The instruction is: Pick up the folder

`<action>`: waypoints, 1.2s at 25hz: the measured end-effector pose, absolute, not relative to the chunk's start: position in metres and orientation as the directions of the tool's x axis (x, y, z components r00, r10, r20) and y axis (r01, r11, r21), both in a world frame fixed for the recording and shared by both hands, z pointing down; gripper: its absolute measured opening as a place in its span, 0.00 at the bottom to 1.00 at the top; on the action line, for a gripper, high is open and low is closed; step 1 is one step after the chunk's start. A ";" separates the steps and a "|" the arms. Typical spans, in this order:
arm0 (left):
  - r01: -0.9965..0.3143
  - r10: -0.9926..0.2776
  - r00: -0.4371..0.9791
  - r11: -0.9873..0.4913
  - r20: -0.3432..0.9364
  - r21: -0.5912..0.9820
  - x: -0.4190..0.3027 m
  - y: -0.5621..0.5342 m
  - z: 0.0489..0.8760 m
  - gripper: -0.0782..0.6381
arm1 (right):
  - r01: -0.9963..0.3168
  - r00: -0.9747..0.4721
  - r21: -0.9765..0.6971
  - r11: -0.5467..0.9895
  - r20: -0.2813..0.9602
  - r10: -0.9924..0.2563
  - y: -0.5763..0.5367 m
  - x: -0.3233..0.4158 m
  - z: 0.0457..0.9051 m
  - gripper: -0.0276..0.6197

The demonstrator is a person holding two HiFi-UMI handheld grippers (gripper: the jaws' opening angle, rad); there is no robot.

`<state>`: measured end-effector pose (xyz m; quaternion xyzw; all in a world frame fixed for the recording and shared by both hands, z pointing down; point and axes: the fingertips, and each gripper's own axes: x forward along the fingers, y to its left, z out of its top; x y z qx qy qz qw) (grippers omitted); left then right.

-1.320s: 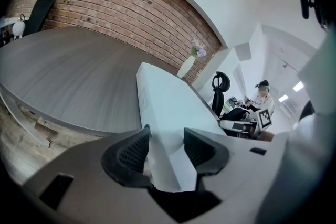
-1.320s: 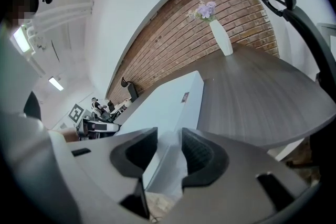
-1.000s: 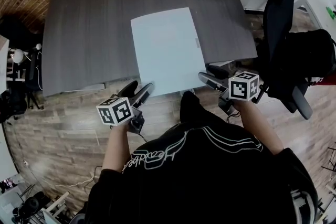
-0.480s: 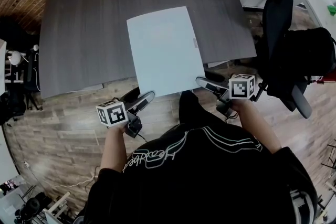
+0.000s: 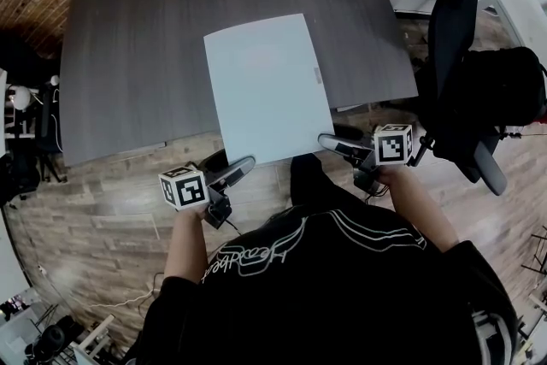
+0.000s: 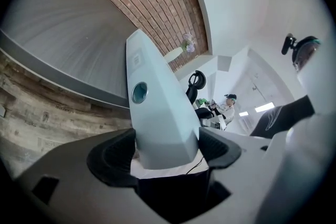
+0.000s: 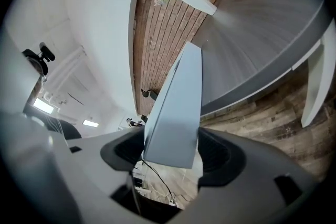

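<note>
Folder (image 5: pixel 267 85): flat on the grey table (image 5: pixel 137 55), long axis near-to-far, near edge overhanging
Left gripper (image 5: pixel 229 163): near-left corner sits between jaws that just opened wide, no pinch yet
Right gripper (image 5: pixel 335 140): same deal, near-right corner
Nearer hand: pretty much a tie

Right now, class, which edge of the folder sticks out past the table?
The near edge of the folder, closest to the person; the far edge lies fully on the dark table.
</note>
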<state>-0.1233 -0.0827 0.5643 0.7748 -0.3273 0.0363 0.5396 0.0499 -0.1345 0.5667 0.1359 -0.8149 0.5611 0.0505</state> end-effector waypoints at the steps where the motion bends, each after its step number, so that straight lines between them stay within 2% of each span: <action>1: -0.547 -0.466 0.783 -0.202 0.412 0.812 -0.124 -0.082 0.565 0.63 | -0.277 -0.958 -0.900 0.337 0.234 -0.163 -0.135 0.050 0.567 0.46; 18: -0.573 -0.460 0.775 -0.219 0.434 0.790 -0.124 -0.071 0.558 0.63 | -0.308 -0.952 -0.864 0.398 0.275 -0.138 -0.119 0.047 0.561 0.47; 30: -0.593 -0.518 0.765 -0.336 0.383 0.731 -0.120 -0.037 0.512 0.63 | -0.295 -0.956 -0.783 0.548 0.236 -0.177 -0.087 0.052 0.511 0.47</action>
